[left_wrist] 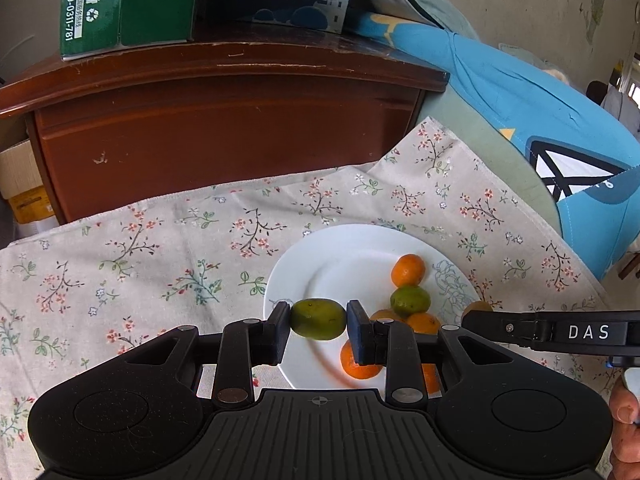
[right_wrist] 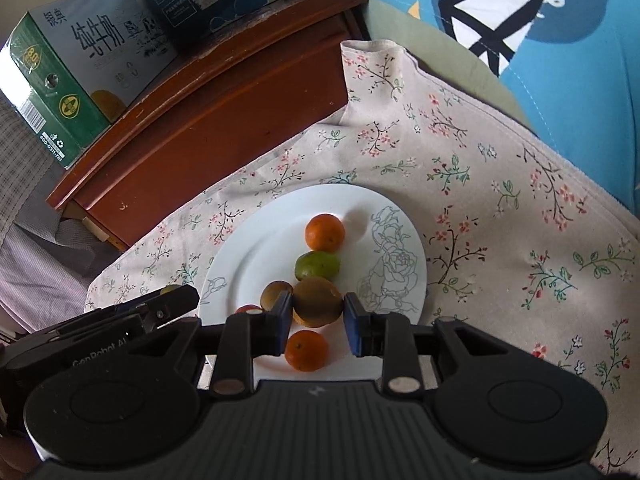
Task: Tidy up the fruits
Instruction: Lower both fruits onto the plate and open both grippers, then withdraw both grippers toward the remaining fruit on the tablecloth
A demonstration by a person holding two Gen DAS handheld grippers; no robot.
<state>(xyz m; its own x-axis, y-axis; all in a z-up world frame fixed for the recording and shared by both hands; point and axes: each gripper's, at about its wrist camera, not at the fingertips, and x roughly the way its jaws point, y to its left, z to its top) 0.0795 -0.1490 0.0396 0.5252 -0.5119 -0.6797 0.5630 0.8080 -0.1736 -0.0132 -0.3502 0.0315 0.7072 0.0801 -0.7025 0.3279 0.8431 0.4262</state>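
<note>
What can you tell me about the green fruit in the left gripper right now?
The green fruit is small, oval and smooth-skinned, olive-green with a yellower patch on its lower side, like an unripe citrus. The left gripper is shut on it, one pad pressed on each end, so it lies sideways between the fingers. It sits over the near left part of the white plate; whether it is lifted clear of the plate cannot be told. No other fruit appears to touch it.
</note>
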